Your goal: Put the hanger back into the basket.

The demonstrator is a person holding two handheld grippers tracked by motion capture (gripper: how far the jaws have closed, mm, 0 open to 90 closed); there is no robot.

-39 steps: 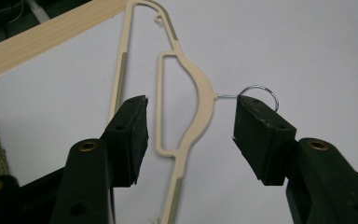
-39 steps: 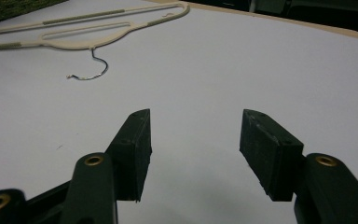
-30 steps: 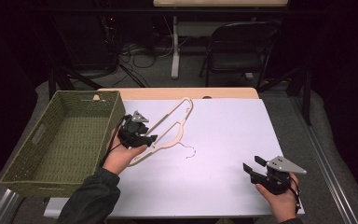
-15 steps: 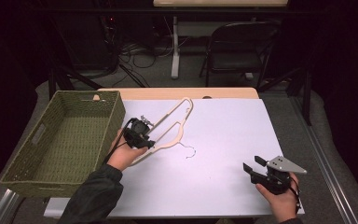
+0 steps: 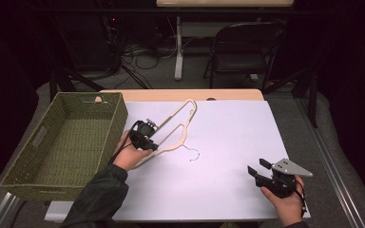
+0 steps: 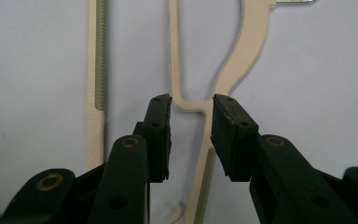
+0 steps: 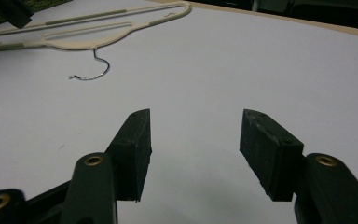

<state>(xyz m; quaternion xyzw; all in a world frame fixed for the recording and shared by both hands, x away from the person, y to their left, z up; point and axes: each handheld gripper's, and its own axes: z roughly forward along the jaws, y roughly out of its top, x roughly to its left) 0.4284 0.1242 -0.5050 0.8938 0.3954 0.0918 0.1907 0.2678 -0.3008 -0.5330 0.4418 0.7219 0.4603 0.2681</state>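
1. Fingers of the left gripper stand partly apart and have just been closing. A thin strip of the cream hanger runs between them. The left pad seems to touch the strip at its bend; the right pad stands just clear, so this reads as not yet a firm grip.
2. Seen from the high view, the left gripper sits over the lower arm of the hanger, near its left end, pointing down at the bench.
3. Hanger position: it lies flat on the white bench top, its long axis running diagonally from near the person's left hand up and away to the right. Its metal hook curls toward the person's side.
4. Right gripper rests well apart, near the bench's front right corner. Its fingers are wide open with nothing between them. The left hand is plainly the nearer one.
5. Just left of the hanger stands a green woven basket, with nothing to be seen inside.
6. Beyond the bench the room is dark, with a folding chair and cables on the floor.
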